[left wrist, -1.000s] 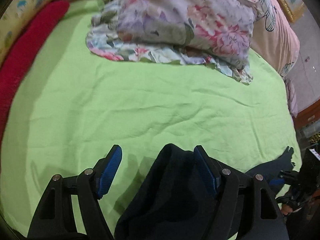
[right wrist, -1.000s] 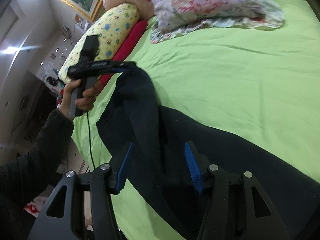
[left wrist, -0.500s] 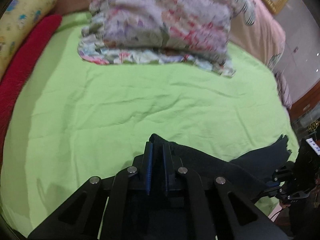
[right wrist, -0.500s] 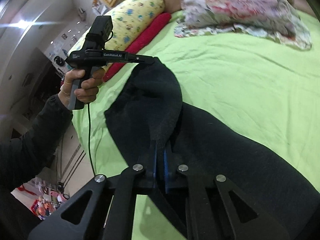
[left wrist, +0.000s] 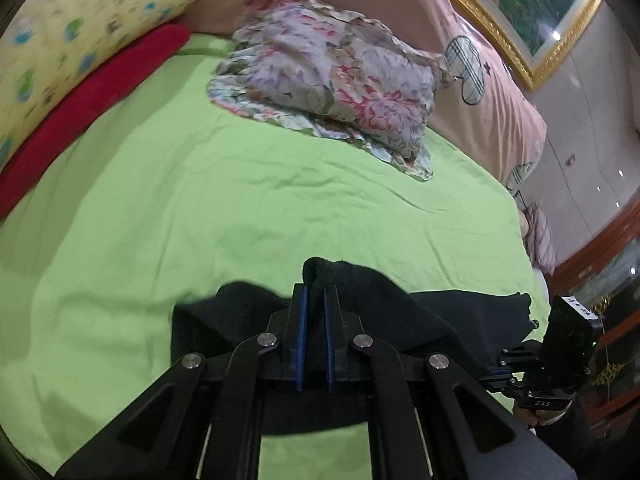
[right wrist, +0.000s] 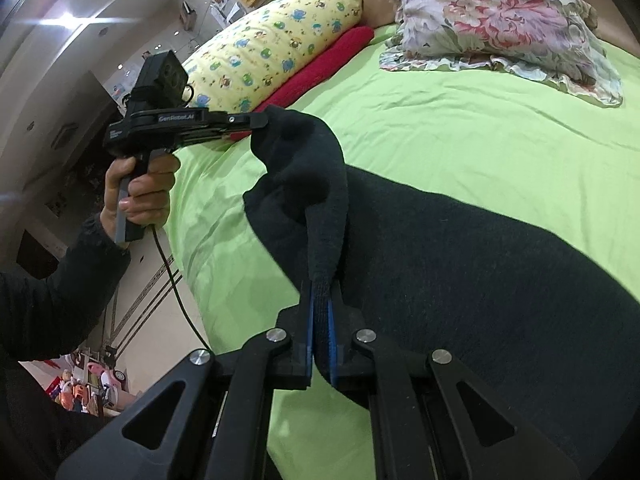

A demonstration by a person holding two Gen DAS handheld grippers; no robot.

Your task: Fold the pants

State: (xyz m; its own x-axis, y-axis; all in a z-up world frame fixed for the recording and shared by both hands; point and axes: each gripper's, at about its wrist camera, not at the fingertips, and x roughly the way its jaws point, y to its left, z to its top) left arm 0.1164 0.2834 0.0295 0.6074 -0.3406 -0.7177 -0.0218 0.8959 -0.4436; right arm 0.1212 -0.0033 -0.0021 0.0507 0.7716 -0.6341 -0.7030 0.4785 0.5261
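Both tongs were clamped on the black pants: left gripper and right gripper lifted one edge, low in frame, to carry it over.

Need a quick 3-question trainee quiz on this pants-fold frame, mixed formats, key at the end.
1. True or false: both the left hand-held gripper and the right hand-held gripper are shut on the black pants.
2. Multiple choice: what lies at the far end of the green sheet? A) a floral pillow B) a laptop C) a shoe box
3. Fill in: the red cushion lies beside the ____ patterned pillow.

Key: 1 true; 2 A, the floral pillow; 3 yellow.
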